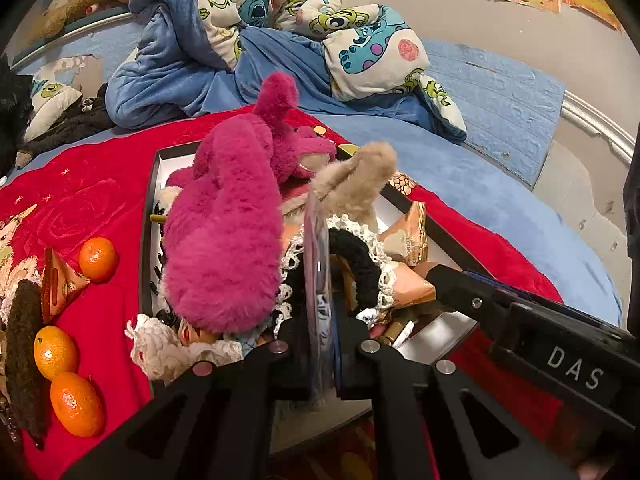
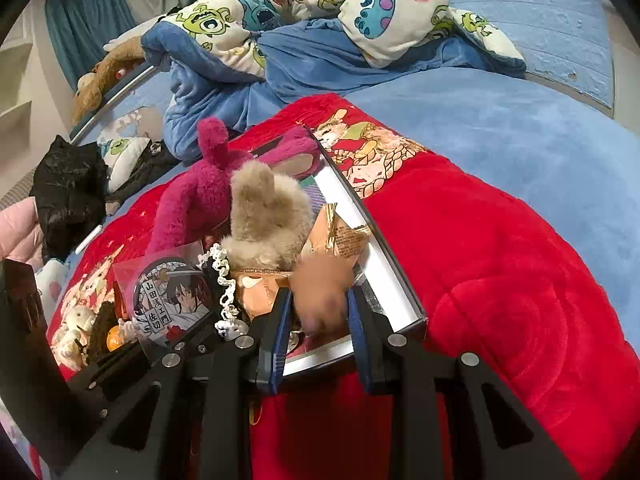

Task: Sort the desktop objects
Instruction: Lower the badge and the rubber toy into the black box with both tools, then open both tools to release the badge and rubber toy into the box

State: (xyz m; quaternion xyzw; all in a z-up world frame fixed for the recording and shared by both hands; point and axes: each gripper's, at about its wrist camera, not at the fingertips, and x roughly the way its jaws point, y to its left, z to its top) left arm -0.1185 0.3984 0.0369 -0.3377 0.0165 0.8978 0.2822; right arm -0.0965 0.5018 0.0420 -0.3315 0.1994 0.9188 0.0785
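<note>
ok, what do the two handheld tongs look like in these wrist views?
Both are matte black, angular linkage frames with triangular cutouts and round silver pivot bolts. The right tongs carry dark blue finger pads. The left tongs have the same black arms. White lettering "DAS" marks the right unit's body, seen from the left camera. No cables or sleeves visible.

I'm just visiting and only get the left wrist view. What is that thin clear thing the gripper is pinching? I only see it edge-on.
Observer: The right wrist view shows its face. The left gripper holds a clear sleeve containing a round badge with a drawn dark-haired character on it.
Operator: And the other gripper at my right edge?
Observer: The right gripper has its blue pads shut on a blurred orange-tan packet, just above the box near its corner.
</note>
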